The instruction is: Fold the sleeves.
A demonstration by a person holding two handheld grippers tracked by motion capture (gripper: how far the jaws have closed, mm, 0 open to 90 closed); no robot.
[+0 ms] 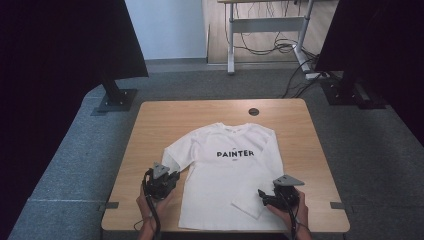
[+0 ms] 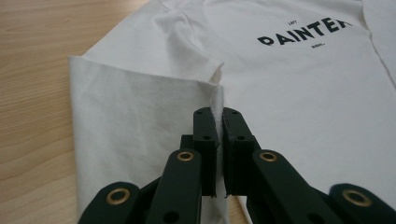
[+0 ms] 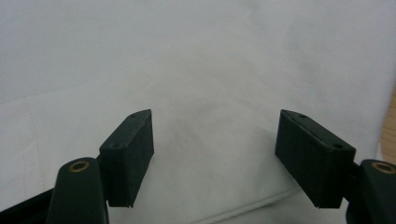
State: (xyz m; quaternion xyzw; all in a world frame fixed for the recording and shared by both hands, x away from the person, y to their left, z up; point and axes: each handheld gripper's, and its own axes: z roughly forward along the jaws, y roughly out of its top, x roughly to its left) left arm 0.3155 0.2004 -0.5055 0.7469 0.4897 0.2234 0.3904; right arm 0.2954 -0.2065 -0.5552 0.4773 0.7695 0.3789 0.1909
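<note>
T-shirt (image 1: 227,172): white, printed "PAINTER", spread flat on wooden table (image 1: 165,115), collar toward far edge.
Right sleeve (image 1: 250,202): folded inward over shirt body.
Left claw (image 2: 218,122): clenched on raised fold of fabric at shirt's left side.
Right claw (image 3: 215,140): released, jaws wide apart above white cloth.

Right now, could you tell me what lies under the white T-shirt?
The wooden table lies under the white T-shirt; bare wood borders the cloth. The left gripper pinches its sleeve edge. Anything beneath the cloth is covered.
</note>
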